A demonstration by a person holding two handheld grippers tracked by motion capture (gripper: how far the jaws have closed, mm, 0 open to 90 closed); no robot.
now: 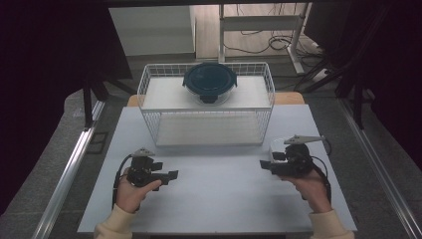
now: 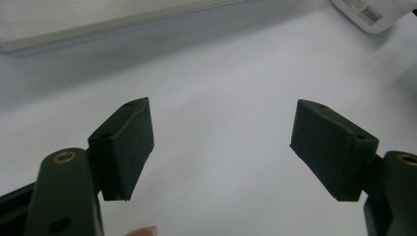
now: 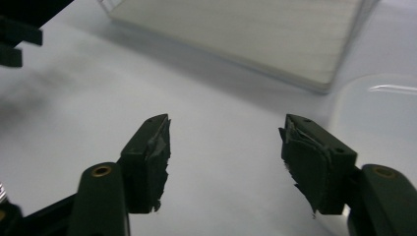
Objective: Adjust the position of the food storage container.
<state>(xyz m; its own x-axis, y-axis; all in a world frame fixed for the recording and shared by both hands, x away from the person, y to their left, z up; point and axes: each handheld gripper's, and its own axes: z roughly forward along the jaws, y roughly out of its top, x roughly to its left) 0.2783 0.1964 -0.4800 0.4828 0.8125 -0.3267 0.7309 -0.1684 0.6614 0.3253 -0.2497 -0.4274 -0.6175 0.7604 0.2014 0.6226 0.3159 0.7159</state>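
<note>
A round glass bowl with a dark blue lid (image 1: 209,82) sits on the upper shelf of a white wire rack (image 1: 149,99) at the back of the table. My left gripper (image 1: 171,177) is held low at the front left, pointing right, and its jaws (image 2: 221,142) stand open with bare table between them. My right gripper (image 1: 266,166) is at the front right, pointing left, jaws (image 3: 226,147) open and empty. A small clear container (image 1: 277,148) stands just behind the right gripper and shows as a pale rim (image 3: 378,113) in the right gripper view.
The white table (image 1: 219,199) has free room between the two hands and toward its front edge. The rack's lower board (image 3: 236,34) lies ahead of the right gripper. Metal rails run along both sides of the table, and desk legs and cables lie beyond it.
</note>
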